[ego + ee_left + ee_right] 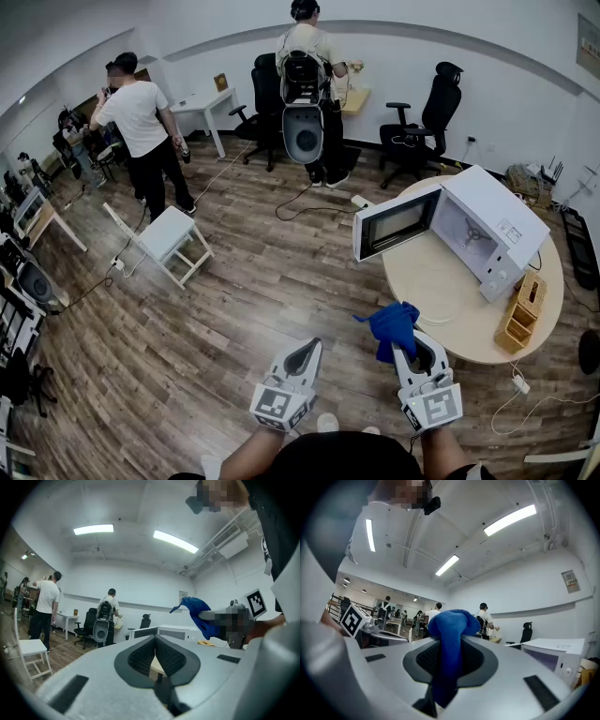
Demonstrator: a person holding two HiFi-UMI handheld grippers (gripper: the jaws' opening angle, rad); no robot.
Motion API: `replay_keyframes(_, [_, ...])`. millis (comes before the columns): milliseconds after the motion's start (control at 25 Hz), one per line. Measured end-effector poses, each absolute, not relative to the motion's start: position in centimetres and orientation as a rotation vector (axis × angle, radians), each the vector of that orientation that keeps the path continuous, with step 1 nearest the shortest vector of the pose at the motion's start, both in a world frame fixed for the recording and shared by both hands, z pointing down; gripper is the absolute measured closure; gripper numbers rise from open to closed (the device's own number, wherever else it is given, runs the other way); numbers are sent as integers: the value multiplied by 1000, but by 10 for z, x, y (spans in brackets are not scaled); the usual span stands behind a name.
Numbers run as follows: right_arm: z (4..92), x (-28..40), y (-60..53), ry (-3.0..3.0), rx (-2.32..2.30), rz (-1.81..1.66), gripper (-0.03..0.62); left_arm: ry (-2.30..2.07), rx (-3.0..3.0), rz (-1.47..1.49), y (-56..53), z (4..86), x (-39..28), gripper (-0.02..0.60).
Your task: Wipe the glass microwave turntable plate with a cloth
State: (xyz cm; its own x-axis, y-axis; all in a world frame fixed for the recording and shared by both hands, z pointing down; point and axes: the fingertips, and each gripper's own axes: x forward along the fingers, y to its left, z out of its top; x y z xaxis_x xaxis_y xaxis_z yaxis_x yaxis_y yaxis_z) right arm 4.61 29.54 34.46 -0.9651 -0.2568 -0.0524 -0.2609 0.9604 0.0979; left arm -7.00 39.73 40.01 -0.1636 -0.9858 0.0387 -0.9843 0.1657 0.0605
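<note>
Right gripper (415,342) is clamped on the blue cloth (392,326), up by the round table's (417,272) near edge. Left gripper (309,349) is at its 9 o'clock, jaws closed on nothing. Microwave (473,230) is at 1 o'clock with its door (396,223) swung open. The glass plate (439,305) seems to lie on the table in front of it, hard to make out. Crate (523,314) at 3, white stool (169,236) at 10.
</note>
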Motion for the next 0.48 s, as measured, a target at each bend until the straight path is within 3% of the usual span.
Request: replay_keyframes(480, [344, 23, 301, 3036, -444, 107, 523, -2338, 2009, -31, 410, 399, -89, 575])
